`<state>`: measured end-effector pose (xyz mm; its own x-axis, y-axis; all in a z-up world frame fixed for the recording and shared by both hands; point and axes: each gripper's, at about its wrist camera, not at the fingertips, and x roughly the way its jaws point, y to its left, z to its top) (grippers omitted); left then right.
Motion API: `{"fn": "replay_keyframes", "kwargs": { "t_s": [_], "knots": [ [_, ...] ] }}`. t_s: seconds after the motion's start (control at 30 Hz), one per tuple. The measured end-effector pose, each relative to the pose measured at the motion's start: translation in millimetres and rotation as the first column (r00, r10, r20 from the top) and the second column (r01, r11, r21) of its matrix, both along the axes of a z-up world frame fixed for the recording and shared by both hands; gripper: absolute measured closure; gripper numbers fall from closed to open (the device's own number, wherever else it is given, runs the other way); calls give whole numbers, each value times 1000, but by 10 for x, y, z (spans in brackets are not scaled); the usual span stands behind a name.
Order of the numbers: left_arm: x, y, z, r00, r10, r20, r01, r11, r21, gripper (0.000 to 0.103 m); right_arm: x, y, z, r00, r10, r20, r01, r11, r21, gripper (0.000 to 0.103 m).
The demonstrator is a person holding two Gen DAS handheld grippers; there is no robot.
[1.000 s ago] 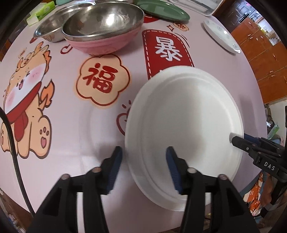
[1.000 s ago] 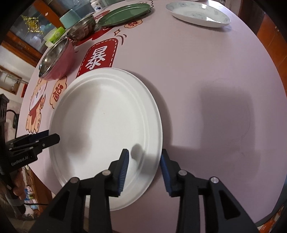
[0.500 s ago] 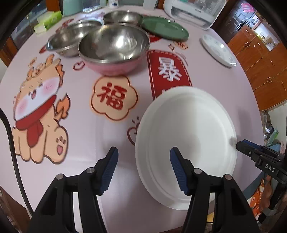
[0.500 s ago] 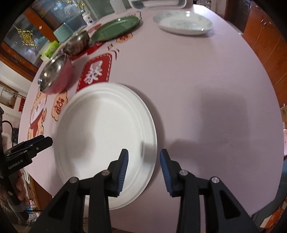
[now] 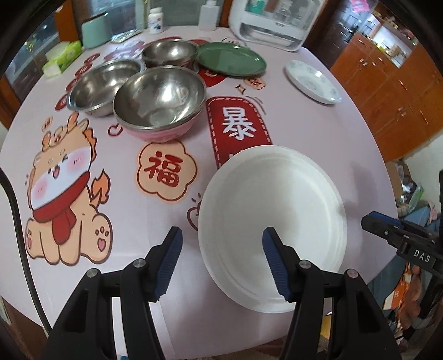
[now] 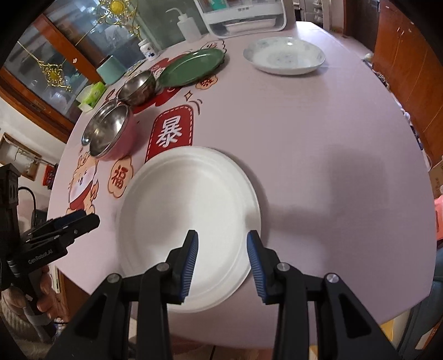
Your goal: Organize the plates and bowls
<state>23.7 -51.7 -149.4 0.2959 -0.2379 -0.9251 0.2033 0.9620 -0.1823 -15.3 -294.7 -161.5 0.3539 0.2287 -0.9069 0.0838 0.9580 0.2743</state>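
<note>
A large white plate (image 5: 271, 221) (image 6: 191, 205) lies flat on the pink printed tablecloth near the table's front edge. My left gripper (image 5: 221, 241) hovers open above the plate's left rim, with nothing between its fingers. My right gripper (image 6: 223, 241) hangs open over the plate's right part, also holding nothing. Each gripper shows in the other's view, the left gripper (image 6: 69, 224) at the left and the right gripper (image 5: 387, 227) at the right. Farther back stand a pink bowl with a steel inside (image 5: 160, 102) (image 6: 110, 133), two steel bowls (image 5: 102, 85) (image 5: 169, 55), a green plate (image 5: 231, 59) (image 6: 191, 67) and a patterned white plate (image 5: 313, 81) (image 6: 283, 55).
A white appliance (image 5: 265, 25) stands at the table's back edge beside bottles (image 6: 188, 26), a mint container (image 5: 95, 34) and a green tissue pack (image 5: 62, 59). Wooden cabinets (image 5: 387, 91) line the right side. A black cable (image 5: 19, 227) runs along the left edge.
Both grippers have risen away from the white plate, so more of the table shows. The left jaws stand slightly wider. The plate has stayed on the cloth.
</note>
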Motion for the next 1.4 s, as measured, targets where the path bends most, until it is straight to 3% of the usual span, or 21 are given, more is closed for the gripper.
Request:
{"fn": "replay_keyframes", "kwargs": {
  "t_s": [0.27, 0.4, 0.57, 0.73, 0.87, 1.0, 1.17, 1.33, 1.4],
  "knots": [
    [51, -128, 483, 997, -64, 35, 65, 998, -18, 43, 42, 153, 328, 996, 82, 35, -80, 995, -66, 66],
    [167, -196, 721, 994, -78, 71, 76, 997, 26, 21, 181, 180, 547, 989, 133, 63, -126, 986, -108, 66],
    [462, -350, 995, 981, -123, 147, 102, 985, 142, 21, 479, 153, 866, 969, 217, 117, -190, 961, -202, 66],
    [848, -478, 1267, 976, -137, 167, 116, 984, 134, 21, 894, 69, 1264, 940, 296, 171, -239, 926, -291, 66],
    [1252, -629, 1424, 982, -91, 164, 67, 987, 143, 21, 1367, -52, 1419, 924, 337, 181, -268, 907, -324, 66],
    [1690, -751, 1380, 987, -32, 156, 9, 989, 146, 21, 1842, -208, 1434, 920, 350, 179, -288, 910, -300, 66],
    [2168, -763, 1066, 991, 86, 104, -97, 990, 98, 21, 2445, -371, 1240, 926, 337, 172, -307, 934, -181, 66],
    [2519, -768, 600, 972, 225, 73, -231, 969, 89, 21, 3029, -503, 819, 947, 296, 127, -294, 955, -38, 66],
    [2661, -733, 388, 952, 303, 45, -306, 950, 68, 23, 3258, -542, 602, 957, 272, 102, -276, 961, 24, 66]
  ]
}}
